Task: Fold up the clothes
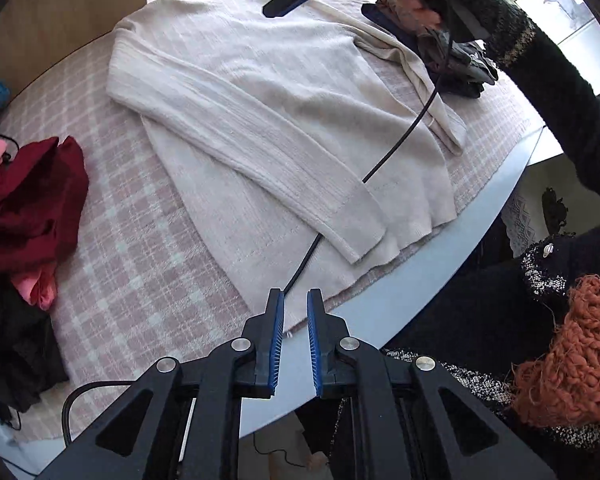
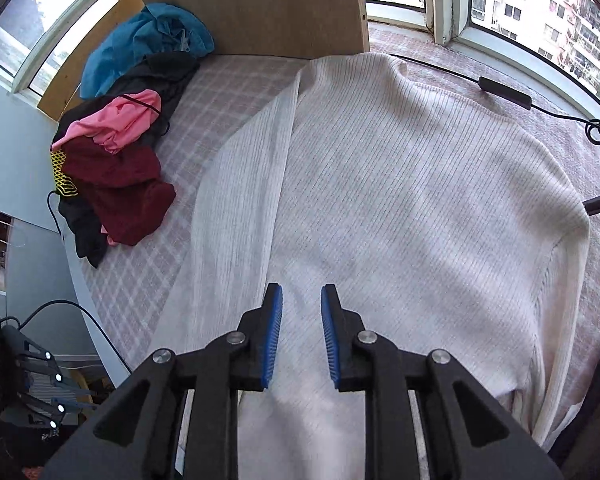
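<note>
Black fingers with blue pads fill the bottom of both views, and each pair stands parted with nothing between them. Just past the left gripper (image 1: 296,334) runs the pale edge of the counter (image 1: 412,296), which carries a pink checked cloth (image 1: 140,280); this gripper hovers off the near edge, its tips over the cloth's hem.

Ahead of those fingers, spread flat over most of the cloth, lies the cream ribbed sweater (image 1: 284,120). Its left sleeve is already laid diagonally across the body, cuff toward the hem. The right sleeve (image 1: 416,80) still trails loose along the far side, rumpled. So the fold looks barely begun: one sleeve in, the other sleeve and the body folds left to do.

The right gripper (image 2: 302,334) hangs directly above the sweater's body, released, with the folded sleeve to the left of its fingers.

Farther left of both pairs sits a heap of unfolded clothes (image 2: 116,152), maroon, pink, black and teal. Beyond the sweater's right side, a small darker stack (image 1: 452,60) looks folded, though I cannot tell for sure.

A black cable (image 1: 400,140) crosses the sweater.
</note>
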The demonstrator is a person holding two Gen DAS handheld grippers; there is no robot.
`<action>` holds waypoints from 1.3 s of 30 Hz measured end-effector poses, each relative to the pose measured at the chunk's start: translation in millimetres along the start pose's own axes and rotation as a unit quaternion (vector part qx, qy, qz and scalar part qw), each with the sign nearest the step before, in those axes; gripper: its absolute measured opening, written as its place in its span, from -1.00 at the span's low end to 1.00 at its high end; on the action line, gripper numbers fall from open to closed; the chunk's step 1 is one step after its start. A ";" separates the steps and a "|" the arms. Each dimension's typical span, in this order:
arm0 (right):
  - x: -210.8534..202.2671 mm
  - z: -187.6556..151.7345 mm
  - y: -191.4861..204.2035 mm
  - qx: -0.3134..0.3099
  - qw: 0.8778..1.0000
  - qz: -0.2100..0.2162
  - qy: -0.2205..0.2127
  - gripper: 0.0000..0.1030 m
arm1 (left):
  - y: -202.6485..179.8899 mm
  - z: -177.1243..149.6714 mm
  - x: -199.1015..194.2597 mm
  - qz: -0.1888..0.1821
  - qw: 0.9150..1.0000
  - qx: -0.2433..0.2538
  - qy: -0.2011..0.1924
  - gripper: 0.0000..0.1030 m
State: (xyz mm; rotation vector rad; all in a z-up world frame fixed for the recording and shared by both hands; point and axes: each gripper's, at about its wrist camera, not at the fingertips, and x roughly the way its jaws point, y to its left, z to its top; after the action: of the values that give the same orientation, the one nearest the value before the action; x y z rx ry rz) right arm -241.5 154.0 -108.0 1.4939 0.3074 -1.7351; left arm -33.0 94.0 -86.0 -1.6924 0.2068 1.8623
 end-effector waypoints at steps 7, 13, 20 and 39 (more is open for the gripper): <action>-59.6 -64.4 32.6 -0.030 0.992 0.123 -0.010 -0.40 | 33.4 -55.3 -19.3 -0.004 0.998 -0.070 -0.004 -0.70; -85.2 -81.1 38.6 -0.007 0.994 0.083 -0.065 -0.33 | 13.9 -25.0 17.6 -0.061 0.995 -0.070 -0.025 -0.70; -25.5 -46.0 25.7 0.001 0.999 0.027 -0.047 -0.33 | -26.5 30.8 110.3 -0.083 0.994 -0.072 -0.001 -0.54; 87.4 122.4 0.7 0.026 0.998 -0.013 -0.058 -0.33 | -23.3 19.2 61.3 -0.038 0.993 -0.082 -0.082 -0.89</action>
State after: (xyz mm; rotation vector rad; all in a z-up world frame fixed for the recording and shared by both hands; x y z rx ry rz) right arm -326.2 38.7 -154.4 1.4247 0.2251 -1.8542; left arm -37.1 142.3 -134.1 -1.6190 -0.0780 1.9950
